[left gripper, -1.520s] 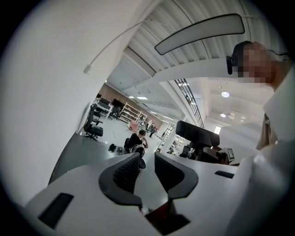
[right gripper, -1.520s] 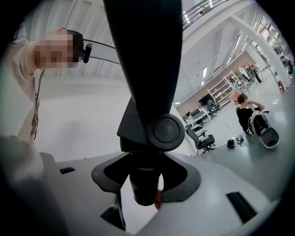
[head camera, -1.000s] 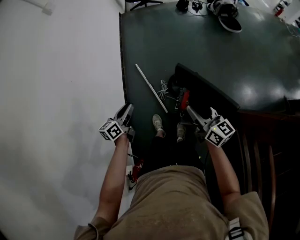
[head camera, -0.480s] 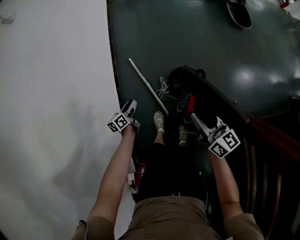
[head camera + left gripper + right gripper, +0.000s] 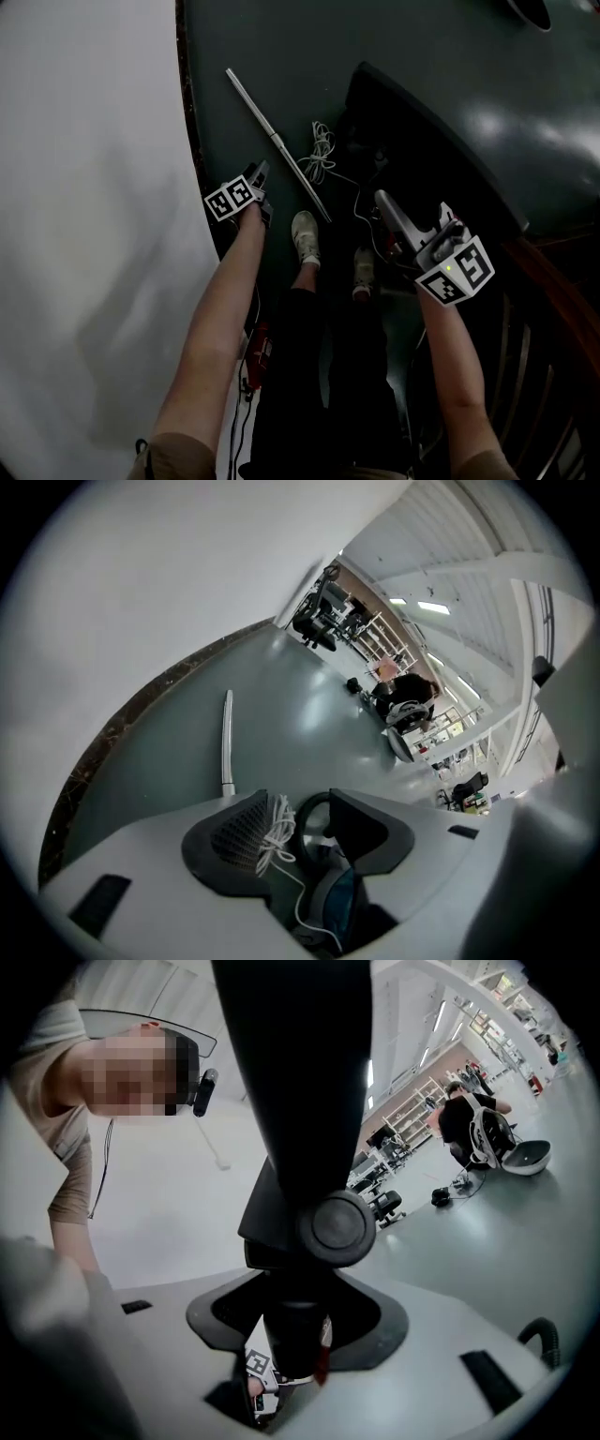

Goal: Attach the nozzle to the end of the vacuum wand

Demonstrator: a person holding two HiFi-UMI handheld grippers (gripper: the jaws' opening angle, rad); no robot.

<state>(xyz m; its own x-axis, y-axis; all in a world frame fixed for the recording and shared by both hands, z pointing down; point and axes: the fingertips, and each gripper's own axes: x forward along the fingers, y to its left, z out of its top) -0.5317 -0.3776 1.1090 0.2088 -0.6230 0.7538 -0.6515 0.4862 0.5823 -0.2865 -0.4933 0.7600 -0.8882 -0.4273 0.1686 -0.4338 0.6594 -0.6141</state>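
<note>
A silver vacuum wand (image 5: 272, 136) lies on the dark green floor, also seen in the left gripper view as a wand (image 5: 226, 742). My left gripper (image 5: 260, 180) hangs just left of its near end. Its jaws are opening with nothing between them, and past the left gripper (image 5: 305, 832) I see a white cord bundle (image 5: 277, 825). My right gripper (image 5: 386, 211) is shut on the neck of the long black nozzle (image 5: 441, 150). In the right gripper view the nozzle (image 5: 300, 1101) rises from between the pads of the right gripper (image 5: 295, 1330).
The white cord bundle (image 5: 322, 155) lies between wand and nozzle. The person's shoes (image 5: 305, 234) stand just below it. A red tool with cables (image 5: 260, 345) lies by the wall's dark baseboard (image 5: 192, 141). Wooden rails (image 5: 553, 309) stand at the right.
Both hands have sunk toward the floor and the head view has tipped further down. The left gripper has come closer to the wand's near end. The nozzle stays in the right gripper.
</note>
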